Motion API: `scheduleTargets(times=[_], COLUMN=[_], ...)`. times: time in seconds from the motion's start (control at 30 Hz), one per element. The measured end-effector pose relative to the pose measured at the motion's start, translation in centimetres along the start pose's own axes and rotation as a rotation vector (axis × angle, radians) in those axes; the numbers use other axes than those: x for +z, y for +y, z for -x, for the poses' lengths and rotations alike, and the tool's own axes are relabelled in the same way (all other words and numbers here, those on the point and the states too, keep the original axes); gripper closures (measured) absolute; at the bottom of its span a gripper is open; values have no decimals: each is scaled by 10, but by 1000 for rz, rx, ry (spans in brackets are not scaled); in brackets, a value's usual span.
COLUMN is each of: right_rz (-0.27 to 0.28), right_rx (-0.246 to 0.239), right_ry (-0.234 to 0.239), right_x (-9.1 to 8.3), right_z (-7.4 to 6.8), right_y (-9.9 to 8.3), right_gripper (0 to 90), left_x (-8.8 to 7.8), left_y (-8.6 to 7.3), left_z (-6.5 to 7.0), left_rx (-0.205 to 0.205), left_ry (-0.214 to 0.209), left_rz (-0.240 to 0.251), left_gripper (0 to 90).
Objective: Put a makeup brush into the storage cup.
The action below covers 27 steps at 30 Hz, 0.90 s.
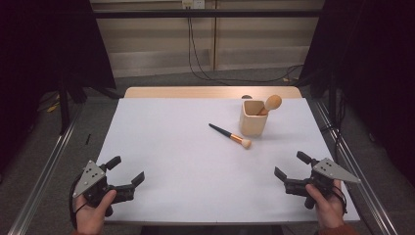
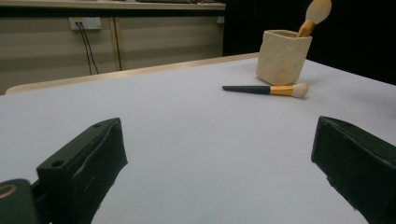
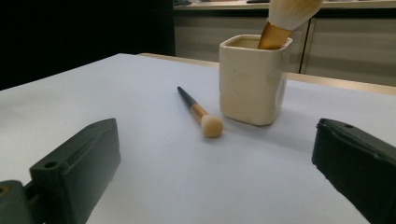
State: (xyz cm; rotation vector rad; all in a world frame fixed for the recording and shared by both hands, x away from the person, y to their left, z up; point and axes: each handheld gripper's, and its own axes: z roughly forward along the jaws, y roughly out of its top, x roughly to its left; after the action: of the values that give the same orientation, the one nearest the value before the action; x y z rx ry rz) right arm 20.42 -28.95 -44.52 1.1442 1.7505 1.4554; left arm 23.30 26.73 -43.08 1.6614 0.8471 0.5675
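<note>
Grippers number two: the left gripper (image 1: 128, 172) and the right gripper (image 1: 289, 166) sit at the near corners of the white table (image 1: 166, 147), each with jaws spread wide and holding nothing. Brushes number two as well. One makeup brush (image 1: 230, 135) lies flat on the table just beside the single cream cup (image 1: 253, 119), well apart from both grippers. A second brush (image 1: 270, 104) stands tilted in that cup, its handle hidden inside; the right gripper view cuts off its bristle head.
</note>
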Motion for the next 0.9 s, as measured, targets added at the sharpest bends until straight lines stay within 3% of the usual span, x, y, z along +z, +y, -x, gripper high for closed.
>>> scheduleTargets(times=[0.27,0.53,0.77,0.9], right_rz=[8,19,27,35], right_rx=[-23,-7,-49,-46], right_ry=[31,47,82,89], right_x=[12,27,40,48], right_z=[-1,5,2,1], right_y=[8,17,23,28], right_gripper=[14,14,9,9], left_x=[0,1,2,2], left_y=[0,0,0,0], left_z=[1,2,1,2], left_rx=[-3,9,8,10], left_ry=[-1,-4,-1,-3], left_rz=[-2,-7,-13,-12], left_gripper=[29,29,29,29])
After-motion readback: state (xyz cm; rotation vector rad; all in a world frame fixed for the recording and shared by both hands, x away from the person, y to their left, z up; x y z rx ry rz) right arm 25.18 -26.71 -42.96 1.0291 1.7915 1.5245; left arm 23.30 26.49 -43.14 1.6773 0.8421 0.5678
